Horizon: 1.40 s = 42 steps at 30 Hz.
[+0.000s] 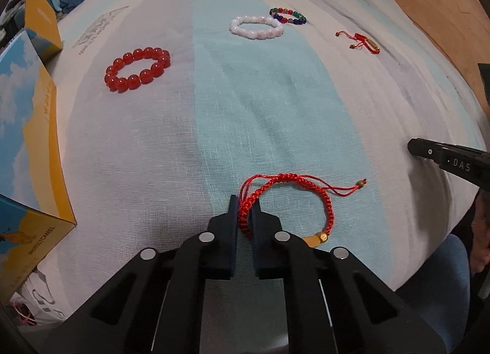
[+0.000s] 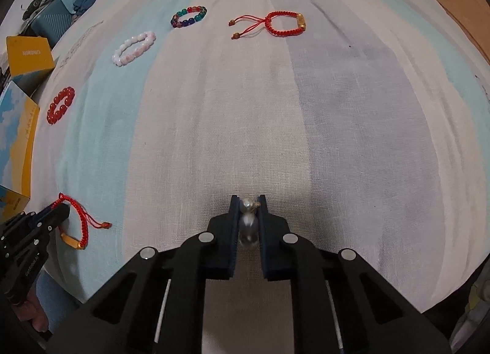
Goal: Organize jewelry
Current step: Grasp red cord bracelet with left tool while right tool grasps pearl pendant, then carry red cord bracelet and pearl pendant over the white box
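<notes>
My left gripper (image 1: 244, 211) is shut on a red braided bracelet (image 1: 309, 182) with a gold charm, lying on the striped cloth near the front edge; it also shows in the right wrist view (image 2: 82, 216). My right gripper (image 2: 248, 203) is shut on a clear beaded bracelet (image 2: 247, 219), held just above the cloth. Farther back lie a red bead bracelet (image 1: 137, 69), a white-pink bead bracelet (image 1: 256, 27), a multicoloured bead bracelet (image 1: 288, 16) and a second red braided bracelet (image 1: 364, 42).
Yellow and blue cardboard boxes (image 1: 27, 145) stand along the left edge of the cloth (image 1: 275, 93). A wooden surface (image 1: 444, 10) lies at the right. The right gripper's finger (image 1: 453, 161) shows at the right edge of the left wrist view.
</notes>
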{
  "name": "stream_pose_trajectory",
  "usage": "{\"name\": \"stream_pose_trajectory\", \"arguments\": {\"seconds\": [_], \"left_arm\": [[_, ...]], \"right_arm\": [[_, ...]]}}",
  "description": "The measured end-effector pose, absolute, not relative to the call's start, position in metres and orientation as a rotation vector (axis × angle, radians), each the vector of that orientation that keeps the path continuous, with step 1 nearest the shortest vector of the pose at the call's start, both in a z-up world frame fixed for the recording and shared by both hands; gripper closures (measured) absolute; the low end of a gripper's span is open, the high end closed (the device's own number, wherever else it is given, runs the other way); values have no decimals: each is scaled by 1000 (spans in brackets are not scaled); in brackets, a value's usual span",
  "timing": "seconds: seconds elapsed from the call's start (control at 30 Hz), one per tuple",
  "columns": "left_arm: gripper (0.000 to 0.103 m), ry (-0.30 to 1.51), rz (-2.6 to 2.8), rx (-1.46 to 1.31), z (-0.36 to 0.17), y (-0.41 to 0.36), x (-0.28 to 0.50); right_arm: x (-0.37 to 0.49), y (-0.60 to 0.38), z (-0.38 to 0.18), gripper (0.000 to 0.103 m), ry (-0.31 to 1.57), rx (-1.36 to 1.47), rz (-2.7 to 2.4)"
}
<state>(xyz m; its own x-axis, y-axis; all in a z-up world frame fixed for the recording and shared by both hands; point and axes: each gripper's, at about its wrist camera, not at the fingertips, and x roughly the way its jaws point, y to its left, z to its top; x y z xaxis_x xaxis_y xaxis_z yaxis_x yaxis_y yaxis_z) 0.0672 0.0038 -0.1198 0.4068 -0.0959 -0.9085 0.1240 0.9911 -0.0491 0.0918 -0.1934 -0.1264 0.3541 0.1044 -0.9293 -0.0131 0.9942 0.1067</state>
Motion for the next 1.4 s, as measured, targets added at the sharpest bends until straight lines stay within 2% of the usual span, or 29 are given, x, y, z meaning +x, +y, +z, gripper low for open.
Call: {"name": "stream_pose_trajectory", "arguments": {"seconds": [0.43,1.4], "left_arm": [[97,1120,-126,34,-105,4,61],[97,1008,-89,40,-28,19,70]], "right_arm": [[86,-191,-107,92,1162,93,87],[92,-154,-34,92,1027,41,127]]}}
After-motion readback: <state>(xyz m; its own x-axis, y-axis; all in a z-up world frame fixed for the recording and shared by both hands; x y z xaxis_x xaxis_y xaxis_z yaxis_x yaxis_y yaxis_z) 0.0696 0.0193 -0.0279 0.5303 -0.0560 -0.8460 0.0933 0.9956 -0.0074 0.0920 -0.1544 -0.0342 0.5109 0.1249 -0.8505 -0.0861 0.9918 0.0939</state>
